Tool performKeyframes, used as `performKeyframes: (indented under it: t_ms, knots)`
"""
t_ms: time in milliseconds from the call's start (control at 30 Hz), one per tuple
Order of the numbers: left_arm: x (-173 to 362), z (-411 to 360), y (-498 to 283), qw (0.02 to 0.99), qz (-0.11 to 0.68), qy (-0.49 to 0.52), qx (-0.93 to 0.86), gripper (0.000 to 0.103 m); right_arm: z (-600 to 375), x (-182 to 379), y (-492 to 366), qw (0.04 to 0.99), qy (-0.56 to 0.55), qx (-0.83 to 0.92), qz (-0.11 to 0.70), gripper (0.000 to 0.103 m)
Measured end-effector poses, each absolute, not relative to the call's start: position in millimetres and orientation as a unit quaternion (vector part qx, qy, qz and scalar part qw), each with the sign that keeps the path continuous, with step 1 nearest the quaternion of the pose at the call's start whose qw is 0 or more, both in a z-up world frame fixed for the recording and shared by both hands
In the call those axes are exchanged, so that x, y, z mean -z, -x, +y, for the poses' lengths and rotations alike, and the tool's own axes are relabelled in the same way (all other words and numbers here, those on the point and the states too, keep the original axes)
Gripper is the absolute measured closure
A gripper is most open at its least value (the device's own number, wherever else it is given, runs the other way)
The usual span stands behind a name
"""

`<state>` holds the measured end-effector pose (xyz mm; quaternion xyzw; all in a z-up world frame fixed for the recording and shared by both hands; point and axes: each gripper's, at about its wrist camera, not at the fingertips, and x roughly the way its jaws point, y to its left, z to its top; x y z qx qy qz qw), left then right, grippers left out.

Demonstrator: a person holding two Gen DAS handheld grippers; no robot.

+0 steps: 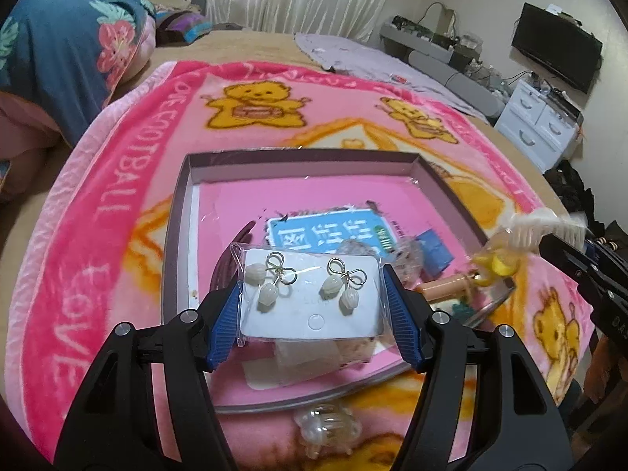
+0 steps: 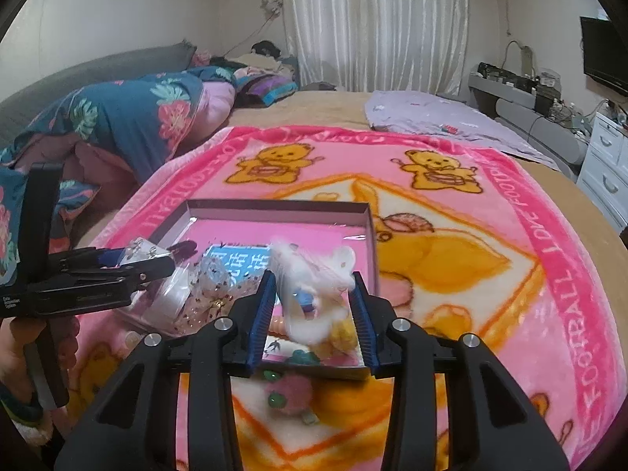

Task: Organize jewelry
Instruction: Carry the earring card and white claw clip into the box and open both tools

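Observation:
My left gripper [image 1: 312, 280] is shut on a clear bag with a white card of two bow-and-bead earrings [image 1: 310, 306], held above the near half of a shallow grey-walled box [image 1: 176, 216]. In the right wrist view this left gripper [image 2: 157, 265] comes in from the left over the box [image 2: 274, 206]. My right gripper [image 2: 313, 276] is shut on a clear packet with a white fluffy hair piece [image 2: 337, 263], over the box's near right corner. That packet [image 1: 541, 227] also shows at the right of the left wrist view, with something yellow in it.
The box lies on a pink bear-print blanket [image 1: 117, 180] on a bed and holds a blue card [image 1: 333, 231], a dark hair tie [image 1: 231, 259] and other small packets. A translucent clip [image 1: 327, 431] and a pink pompom [image 2: 288, 392] lie on the blanket before the box.

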<state>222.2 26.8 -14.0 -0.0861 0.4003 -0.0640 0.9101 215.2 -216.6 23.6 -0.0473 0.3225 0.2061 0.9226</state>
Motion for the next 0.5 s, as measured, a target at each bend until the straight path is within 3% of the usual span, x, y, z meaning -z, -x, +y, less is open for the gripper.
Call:
performKeyframes:
  t_ms: [500]
  knots:
    - [30.0,35.9,-230.6,0.904,0.416,0.088,0.052,0.045,-172.4,16.4,-231.8,0.900,0.076,-0.229,0.364,0.067]
